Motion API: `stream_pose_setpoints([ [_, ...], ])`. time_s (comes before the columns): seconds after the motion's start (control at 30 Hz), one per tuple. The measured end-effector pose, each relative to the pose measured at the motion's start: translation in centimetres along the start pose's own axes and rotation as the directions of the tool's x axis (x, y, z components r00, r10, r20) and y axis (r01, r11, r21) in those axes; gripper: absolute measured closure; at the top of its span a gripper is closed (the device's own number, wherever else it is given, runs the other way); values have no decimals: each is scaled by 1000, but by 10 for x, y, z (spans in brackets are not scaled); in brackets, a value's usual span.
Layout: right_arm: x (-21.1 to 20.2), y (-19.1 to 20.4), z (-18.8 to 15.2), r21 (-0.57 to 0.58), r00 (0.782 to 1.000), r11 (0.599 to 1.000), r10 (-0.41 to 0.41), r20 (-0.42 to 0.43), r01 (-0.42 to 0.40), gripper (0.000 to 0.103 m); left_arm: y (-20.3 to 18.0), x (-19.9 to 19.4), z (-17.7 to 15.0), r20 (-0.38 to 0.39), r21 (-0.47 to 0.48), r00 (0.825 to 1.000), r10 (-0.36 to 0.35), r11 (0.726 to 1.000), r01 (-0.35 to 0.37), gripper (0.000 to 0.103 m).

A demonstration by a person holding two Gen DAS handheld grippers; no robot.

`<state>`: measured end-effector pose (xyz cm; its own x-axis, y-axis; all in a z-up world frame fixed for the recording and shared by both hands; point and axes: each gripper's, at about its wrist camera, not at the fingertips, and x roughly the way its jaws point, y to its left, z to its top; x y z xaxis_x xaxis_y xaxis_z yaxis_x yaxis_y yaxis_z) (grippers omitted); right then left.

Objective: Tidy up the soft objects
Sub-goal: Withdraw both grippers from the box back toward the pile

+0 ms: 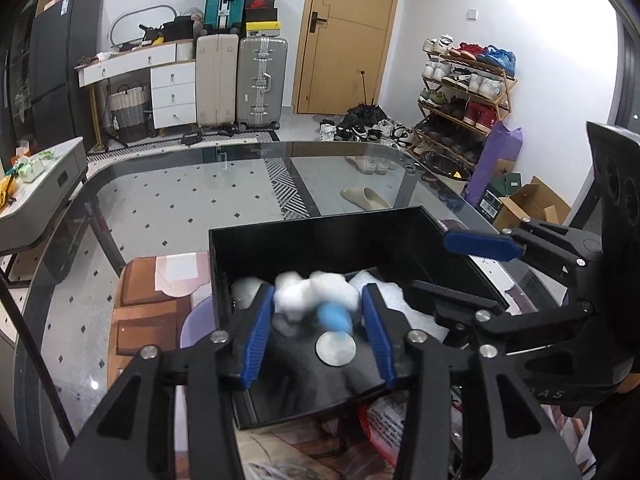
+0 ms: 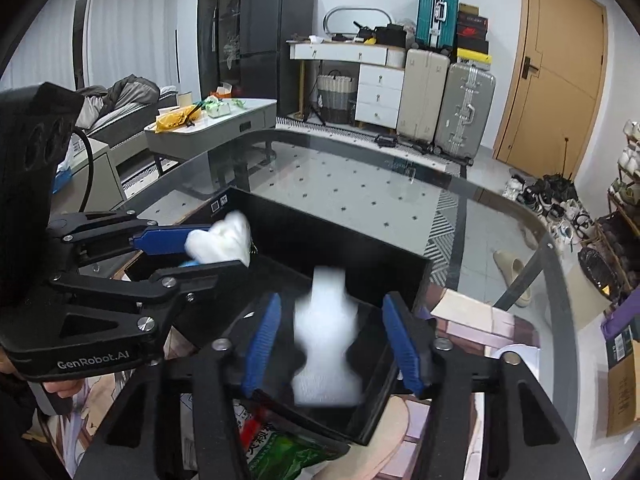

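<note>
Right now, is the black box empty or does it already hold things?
Not empty. The black box holds a dark grey cloth with a round silver disc on it, plus white wrapping.

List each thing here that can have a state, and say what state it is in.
Left hand-held gripper: open, white and blue soft toy between the pads.
Right hand-held gripper: open, white soft thing blurred between the pads.
White and blue soft toy: over the box.
White soft thing: over the box.
Black box: open-topped, partly filled.
Door: shut.
</note>
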<state>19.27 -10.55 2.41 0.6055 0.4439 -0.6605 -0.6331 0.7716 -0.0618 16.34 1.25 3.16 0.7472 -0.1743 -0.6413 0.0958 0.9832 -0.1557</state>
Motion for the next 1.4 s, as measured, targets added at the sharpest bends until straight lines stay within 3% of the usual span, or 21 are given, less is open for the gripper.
stream_pose_setpoints([
  [0.1,-14,-2,-4,13,1000,1000,-14,27,14,31,0,-8,0,4,-16,1000,-6,1000,7,40],
  [0.2,-28,-9,-9,48,998,998,-40,57,37,12,0,-19,-3,16,-12,1000,-4,1000,4,30],
  [0.27,-37,-14,-14,78,997,996,-52,61,47,1,-1,-27,-5,32,-14,999,-14,1000,14,15],
  [0.37,-50,-19,-23,128,996,991,-56,65,48,1,0,-41,-10,67,-27,998,20,999,-18,0],
  [0.8,-88,-20,-68,212,996,976,-71,49,60,1,0,-69,-40,80,-50,996,32,998,-28,0],
  [1.4,-96,-18,-97,157,1000,987,-20,-14,22,1,-22,-77,-70,34,-12,998,44,999,-44,0],
])
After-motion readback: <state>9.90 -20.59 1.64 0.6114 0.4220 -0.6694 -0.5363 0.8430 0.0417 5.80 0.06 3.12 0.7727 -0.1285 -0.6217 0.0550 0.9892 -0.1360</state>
